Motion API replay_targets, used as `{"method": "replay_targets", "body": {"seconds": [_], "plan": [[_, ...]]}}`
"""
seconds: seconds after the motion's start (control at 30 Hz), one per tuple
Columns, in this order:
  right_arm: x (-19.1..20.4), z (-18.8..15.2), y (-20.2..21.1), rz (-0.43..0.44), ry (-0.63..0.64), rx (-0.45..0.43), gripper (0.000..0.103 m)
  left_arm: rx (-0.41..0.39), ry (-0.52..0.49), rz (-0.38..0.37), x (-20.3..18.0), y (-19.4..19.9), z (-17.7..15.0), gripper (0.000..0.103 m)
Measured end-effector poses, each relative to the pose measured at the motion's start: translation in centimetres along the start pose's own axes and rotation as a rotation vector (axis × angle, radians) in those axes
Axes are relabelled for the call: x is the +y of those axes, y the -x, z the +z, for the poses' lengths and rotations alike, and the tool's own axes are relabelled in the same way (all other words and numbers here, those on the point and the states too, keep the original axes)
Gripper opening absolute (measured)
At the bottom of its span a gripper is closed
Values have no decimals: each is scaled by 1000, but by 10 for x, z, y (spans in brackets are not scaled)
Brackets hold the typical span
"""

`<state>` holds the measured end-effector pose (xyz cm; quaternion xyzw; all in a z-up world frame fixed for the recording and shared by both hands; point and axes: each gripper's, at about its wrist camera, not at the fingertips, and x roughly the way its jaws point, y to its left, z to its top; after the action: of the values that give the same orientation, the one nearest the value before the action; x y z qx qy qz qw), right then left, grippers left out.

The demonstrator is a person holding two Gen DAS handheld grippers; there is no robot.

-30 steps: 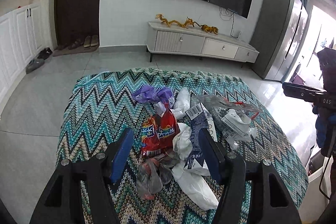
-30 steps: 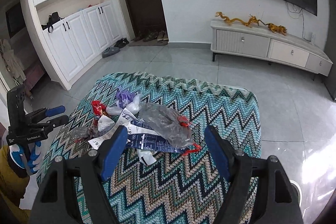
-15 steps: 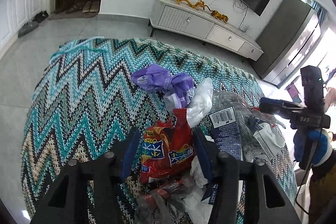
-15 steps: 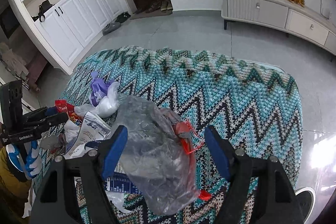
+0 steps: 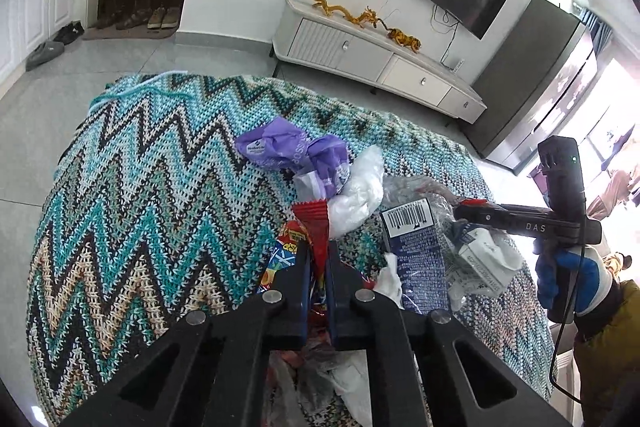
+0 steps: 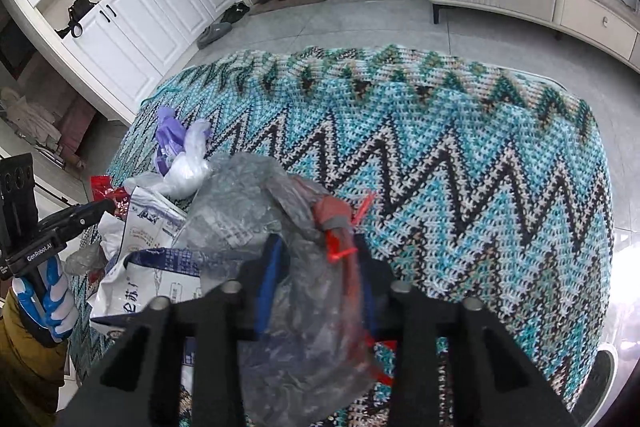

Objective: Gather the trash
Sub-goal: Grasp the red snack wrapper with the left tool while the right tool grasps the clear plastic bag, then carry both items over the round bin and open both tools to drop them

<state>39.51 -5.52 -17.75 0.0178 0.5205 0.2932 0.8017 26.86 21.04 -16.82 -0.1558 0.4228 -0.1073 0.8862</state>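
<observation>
A pile of trash lies on a zigzag-knit blanket (image 5: pixel 132 195). My left gripper (image 5: pixel 317 259) is shut on a red snack wrapper (image 5: pixel 314 227), whose top sticks up between the fingers. A purple bag (image 5: pixel 288 151), a white plastic bag (image 5: pixel 356 187) and a blue barcode pack (image 5: pixel 416 243) lie just beyond. My right gripper (image 6: pixel 316 267) is closed on a clear grey plastic bag with red ties (image 6: pixel 280 211), which bunches between the blue pads. The right gripper also shows in the left wrist view (image 5: pixel 520 223), over the pile's right side.
A white TV cabinet (image 5: pixel 376 63) with gold dragon figures stands against the far wall under a TV. A dark fridge (image 5: pixel 532 79) is at right. White cupboards (image 6: pixel 132 11) and shoes by the door (image 5: pixel 160 19) are at left. Grey tile floor surrounds the blanket (image 6: pixel 460 147).
Both grippers moved down into the pile and closed: the left onto the red snack wrapper, the right onto the clear grey bag.
</observation>
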Motion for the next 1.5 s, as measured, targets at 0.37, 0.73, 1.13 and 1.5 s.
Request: {"method": "replay_targets", "body": {"seconds": [0.37, 0.73, 1.13, 1.5], "plan": [[9, -2, 65, -45, 6, -172, 13, -87, 65, -33, 2, 31, 16, 6], [32, -41, 150, -75, 31, -315, 13, -193, 45, -94, -18, 88, 10, 5], [-6, -137, 251, -204, -74, -446, 13, -231, -125, -145, -99, 126, 1, 5], [-116, -240, 294, -368, -323, -491, 13, -77, -374, -269, -264, 58, 7, 5]]}}
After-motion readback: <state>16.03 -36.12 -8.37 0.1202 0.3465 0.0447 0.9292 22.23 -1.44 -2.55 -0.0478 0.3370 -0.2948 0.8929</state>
